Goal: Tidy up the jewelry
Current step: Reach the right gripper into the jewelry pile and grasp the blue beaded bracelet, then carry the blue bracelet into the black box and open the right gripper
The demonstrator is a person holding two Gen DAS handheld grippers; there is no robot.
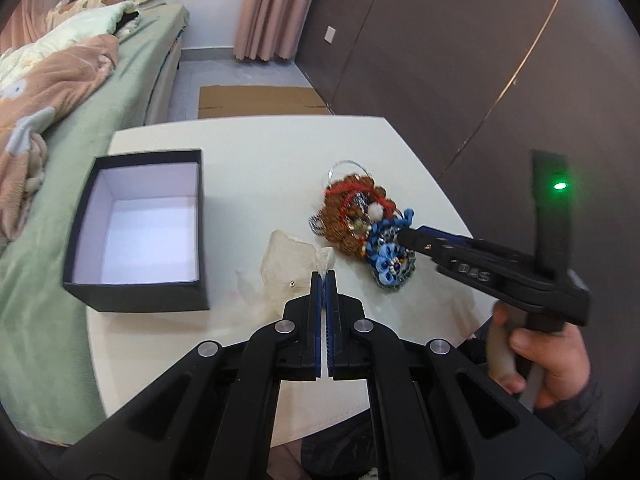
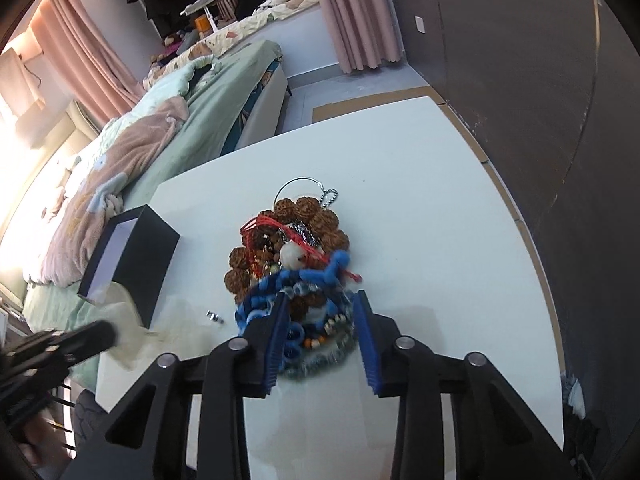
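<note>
From the left wrist camera, the left gripper is hovering above the white table with its two blue-lined fingers pressed together, nipping the top edge of a small clear plastic bag whose body is lying crumpled on the tabletop. A tiny metal piece is sitting just beside the bag. To the left, an open black box with a white lining is resting near the table edge, upright and showing nothing inside. The jewelry pile, a tangle of brown beads, red cord, silver chain and blue beaded loops, is lying to the right of the bag, well apart from the box. The right gripper is reaching in from the right, its tip touching the blue part of the pile, and a hand is gripping its handle; its jaw state is not readable from here. A green-covered bed is standing along the table's left side.

From the right wrist camera, the right gripper is standing wide apart, its fingers straddling the blue beaded bracelet at the near edge of the jewelry pile without clamping it. The black box is showing at the left, and the left gripper is blurring in at the lower left
</note>
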